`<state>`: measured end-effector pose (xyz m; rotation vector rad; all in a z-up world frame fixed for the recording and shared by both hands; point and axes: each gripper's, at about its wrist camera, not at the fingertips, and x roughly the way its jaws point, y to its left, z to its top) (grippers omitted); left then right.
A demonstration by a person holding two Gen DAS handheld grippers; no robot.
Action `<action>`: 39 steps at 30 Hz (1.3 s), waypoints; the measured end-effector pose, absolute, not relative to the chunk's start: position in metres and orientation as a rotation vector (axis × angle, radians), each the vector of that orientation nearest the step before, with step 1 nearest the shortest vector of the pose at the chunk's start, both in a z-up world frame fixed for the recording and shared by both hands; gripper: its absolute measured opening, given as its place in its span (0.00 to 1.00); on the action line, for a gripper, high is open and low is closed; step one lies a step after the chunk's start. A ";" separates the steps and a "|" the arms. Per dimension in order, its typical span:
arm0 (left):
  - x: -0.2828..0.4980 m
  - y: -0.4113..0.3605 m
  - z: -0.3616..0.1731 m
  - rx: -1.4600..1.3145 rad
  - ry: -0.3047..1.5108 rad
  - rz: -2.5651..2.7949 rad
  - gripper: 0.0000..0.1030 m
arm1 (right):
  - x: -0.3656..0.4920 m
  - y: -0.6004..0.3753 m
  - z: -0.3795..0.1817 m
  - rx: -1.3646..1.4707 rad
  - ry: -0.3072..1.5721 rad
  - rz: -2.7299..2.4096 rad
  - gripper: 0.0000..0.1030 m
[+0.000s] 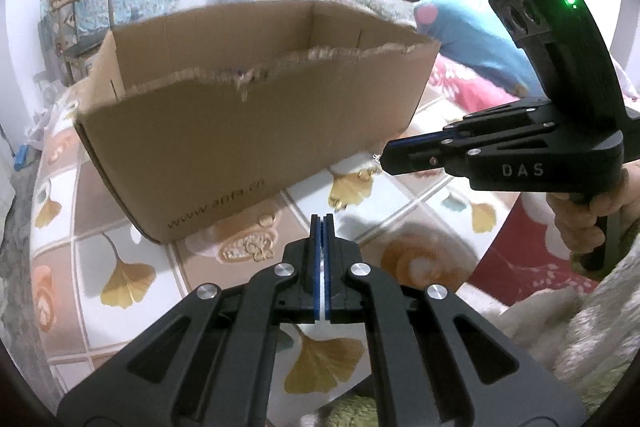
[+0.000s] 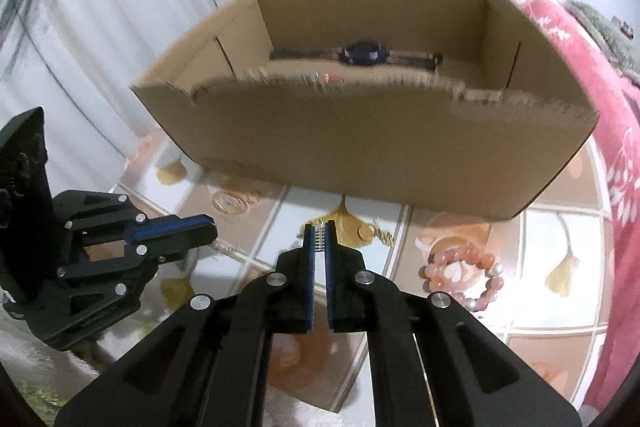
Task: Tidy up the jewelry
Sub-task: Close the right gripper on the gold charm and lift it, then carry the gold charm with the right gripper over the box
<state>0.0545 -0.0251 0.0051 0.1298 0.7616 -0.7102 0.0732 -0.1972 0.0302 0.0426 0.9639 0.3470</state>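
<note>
An open cardboard box point(image 1: 240, 131) with a torn front rim stands on the patterned quilt; it also shows in the right wrist view point(image 2: 360, 147). A dark watch point(image 2: 362, 53) lies inside at the back. My right gripper point(image 2: 319, 227) is shut on a small silver jewelry piece point(image 2: 319, 241), held above the quilt in front of the box; from the left wrist view the right gripper point(image 1: 382, 157) has a bit of silver at its tip. My left gripper point(image 1: 322, 217) is shut and empty, low in front of the box. A pink bead bracelet point(image 2: 462, 279) lies on the quilt at right.
Small gold jewelry pieces point(image 1: 366, 174) lie on the quilt by the box's front corner. A pink blanket point(image 2: 616, 147) and a blue plush point(image 1: 472, 39) lie to the right. A chair point(image 1: 76, 23) and a curtain point(image 2: 100, 27) stand behind.
</note>
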 end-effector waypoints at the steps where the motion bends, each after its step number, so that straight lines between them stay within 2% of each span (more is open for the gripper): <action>1: 0.054 -0.025 0.011 0.125 0.747 -0.713 0.01 | 0.070 -0.195 0.039 0.043 0.948 0.352 0.05; 12: 0.077 -0.009 0.096 0.044 0.538 -0.819 0.01 | 0.085 -0.184 0.118 0.020 0.709 0.508 0.05; 16: 0.101 -0.007 0.121 0.011 0.489 -0.840 0.01 | 0.119 -0.194 0.138 0.059 0.701 0.574 0.05; 19: 0.125 -0.009 0.124 0.030 0.530 -0.813 0.01 | 0.153 -0.199 0.137 0.096 0.774 0.618 0.05; 22: 0.154 -0.014 0.110 0.062 0.662 -0.781 0.01 | 0.182 -0.199 0.127 0.129 0.873 0.669 0.05; 29: 0.197 -0.017 0.063 0.066 0.939 -0.754 0.01 | 0.239 -0.190 0.072 0.123 1.166 0.660 0.05; 34: 0.209 -0.020 0.045 0.093 1.013 -0.738 0.01 | 0.252 -0.185 0.034 0.082 1.323 0.608 0.05; 39: 0.215 -0.020 0.043 0.092 1.033 -0.712 0.01 | 0.253 -0.185 0.020 0.083 1.376 0.574 0.05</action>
